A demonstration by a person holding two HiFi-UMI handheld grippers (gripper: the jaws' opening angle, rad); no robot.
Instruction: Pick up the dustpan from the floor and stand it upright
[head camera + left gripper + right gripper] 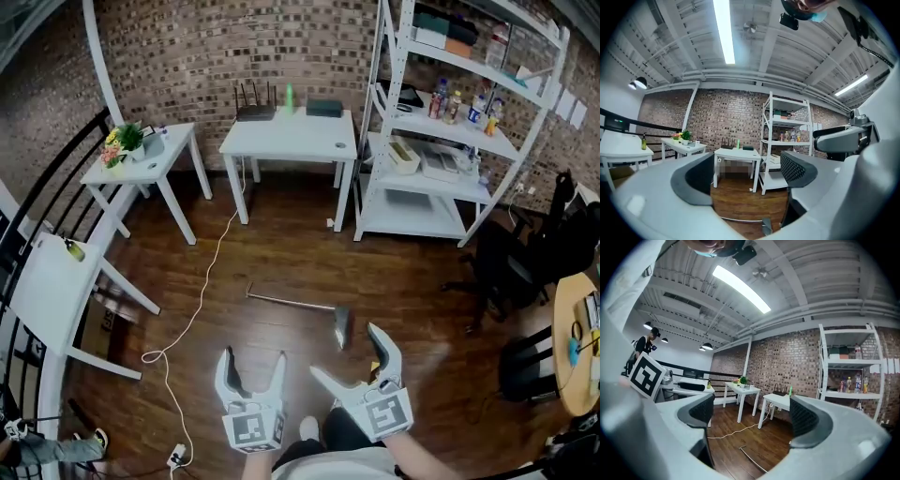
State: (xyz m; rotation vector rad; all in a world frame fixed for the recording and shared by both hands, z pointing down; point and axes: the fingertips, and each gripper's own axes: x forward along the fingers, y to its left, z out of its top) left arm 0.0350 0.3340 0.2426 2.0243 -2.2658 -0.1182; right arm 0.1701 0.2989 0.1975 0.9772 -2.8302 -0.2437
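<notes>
The dustpan point(341, 322) lies flat on the wooden floor, and its long metal handle point(286, 301) stretches away to the left. In the head view both grippers hover above the floor just short of it. My left gripper point(253, 360) is open and empty, near the handle's middle. My right gripper point(349, 352) is open too, its jaws spread wide just before the pan. The left gripper view shows the dustpan point(767, 225) low between the open jaws point(745, 174). In the right gripper view only the handle point(752, 460) appears under the open jaws point(750, 414).
A white cable point(192, 314) snakes over the floor at the left to a power strip point(176, 457). White tables point(291, 131) stand by the brick wall, with a white shelf unit point(441, 141) at the right. A black chair point(511, 267) and a round table point(574, 342) are at the far right.
</notes>
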